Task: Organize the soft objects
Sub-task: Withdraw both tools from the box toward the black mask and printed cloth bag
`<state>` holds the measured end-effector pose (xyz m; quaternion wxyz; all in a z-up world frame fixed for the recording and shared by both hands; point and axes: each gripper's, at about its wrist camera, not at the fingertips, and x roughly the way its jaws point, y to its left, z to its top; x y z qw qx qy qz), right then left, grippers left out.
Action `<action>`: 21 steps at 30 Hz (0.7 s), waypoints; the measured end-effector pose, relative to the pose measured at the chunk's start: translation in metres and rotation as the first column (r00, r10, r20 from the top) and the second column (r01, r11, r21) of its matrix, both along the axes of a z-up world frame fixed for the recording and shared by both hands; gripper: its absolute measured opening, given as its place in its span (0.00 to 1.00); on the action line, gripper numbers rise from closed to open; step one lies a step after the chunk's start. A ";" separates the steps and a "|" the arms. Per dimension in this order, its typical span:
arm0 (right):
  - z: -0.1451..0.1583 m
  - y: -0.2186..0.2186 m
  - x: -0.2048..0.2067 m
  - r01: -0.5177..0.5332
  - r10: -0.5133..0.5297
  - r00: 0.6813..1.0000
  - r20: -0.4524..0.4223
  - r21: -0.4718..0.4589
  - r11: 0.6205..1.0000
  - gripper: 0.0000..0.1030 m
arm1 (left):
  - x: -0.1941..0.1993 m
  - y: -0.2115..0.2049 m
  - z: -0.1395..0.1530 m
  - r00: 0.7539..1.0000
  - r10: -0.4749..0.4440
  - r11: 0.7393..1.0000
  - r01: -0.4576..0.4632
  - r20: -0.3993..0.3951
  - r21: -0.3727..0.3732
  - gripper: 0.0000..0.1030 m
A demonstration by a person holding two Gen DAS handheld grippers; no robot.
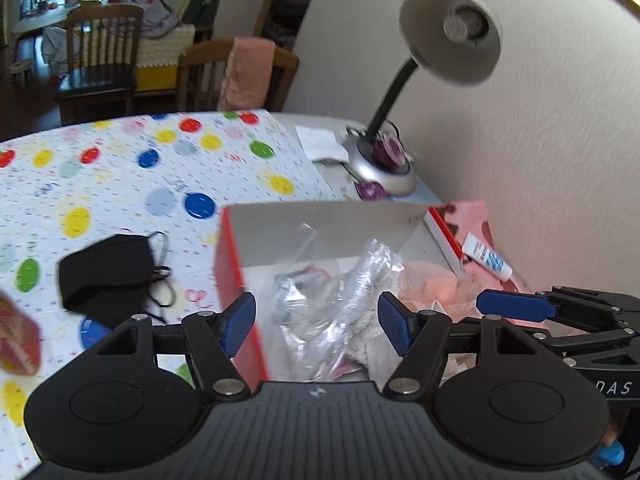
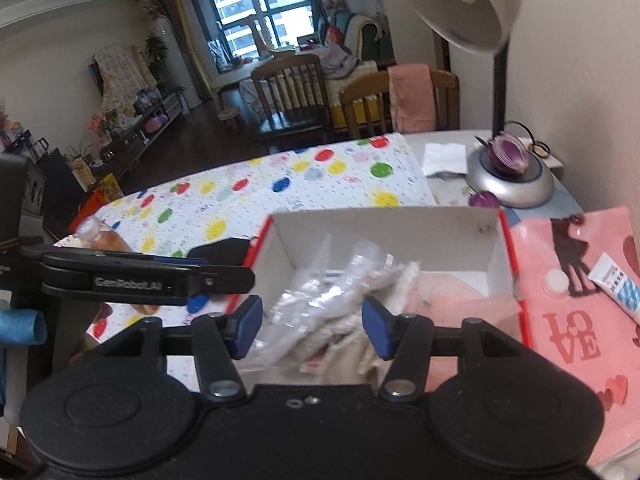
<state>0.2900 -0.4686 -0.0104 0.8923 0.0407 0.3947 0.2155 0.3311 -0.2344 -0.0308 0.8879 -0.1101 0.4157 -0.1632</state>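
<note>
Polka-dot tablecloth (image 1: 120, 168) covers the table beside wooden chairs (image 2: 292, 96).

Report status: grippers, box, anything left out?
Left gripper and right gripper open, empty. Plastic bag in box. Black mask on table, unobstructed.

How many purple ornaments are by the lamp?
2: one purple ornament sits on the lamp base; a smaller purple ornament lies on the table against the base's front. Others may be hidden.
</note>
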 end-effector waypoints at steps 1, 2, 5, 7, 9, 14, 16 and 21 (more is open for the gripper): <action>0.003 0.005 -0.002 -0.006 0.006 1.000 0.005 0.003 1.000 0.55 | -0.004 0.007 0.004 1.000 0.009 1.000 -0.009 0.011 0.002 0.65; 0.006 0.010 -0.005 -0.011 0.011 1.000 0.011 0.004 1.000 0.56 | -0.009 0.014 0.008 1.000 0.016 1.000 -0.016 0.024 0.001 0.65; 0.015 0.026 -0.011 -0.029 0.028 0.999 0.030 0.010 1.000 0.58 | -0.022 0.034 0.018 0.998 0.041 0.999 -0.042 0.053 0.010 0.65; 0.019 0.038 -0.014 -0.040 0.039 0.998 0.041 0.016 0.999 0.59 | -0.030 0.047 0.023 0.996 0.049 0.999 -0.050 0.068 0.010 0.65; 0.023 0.051 -0.017 -0.052 0.050 0.998 0.048 0.024 0.998 0.60 | -0.039 0.062 0.028 0.994 0.065 0.998 -0.067 0.082 0.014 0.65; 0.029 0.086 -0.024 -0.089 0.086 0.995 0.059 0.042 0.995 0.62 | -0.059 0.099 0.036 0.990 0.101 0.995 -0.103 0.096 0.008 0.65; 0.029 0.100 -0.027 -0.103 0.101 0.993 0.060 0.048 0.993 0.62 | -0.067 0.114 0.038 0.989 0.114 0.993 -0.115 0.096 0.009 0.65; 0.027 0.136 -0.034 -0.138 0.134 0.989 0.056 0.063 0.988 0.67 | -0.086 0.148 0.039 0.984 0.151 0.988 -0.152 0.095 0.003 0.65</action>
